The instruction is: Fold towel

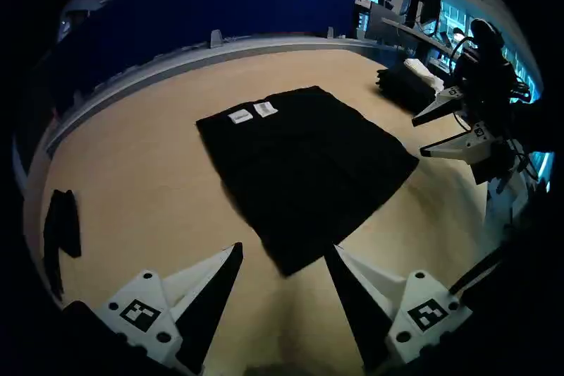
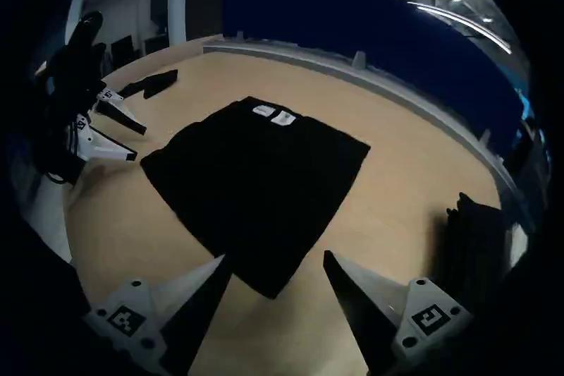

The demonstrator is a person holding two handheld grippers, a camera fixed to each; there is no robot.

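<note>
Pale wooden surface (image 1: 141,185), blue partition (image 1: 211,16) behind. Black towel (image 1: 303,164) spread flat mid-surface, white labels (image 1: 252,113) at far edge. Left gripper (image 1: 282,247) apart, empty, near towel corner seen between its fingers. Right gripper (image 2: 275,255) apart, empty, facing another corner. Dark folded stack (image 1: 405,83) well apart
</note>
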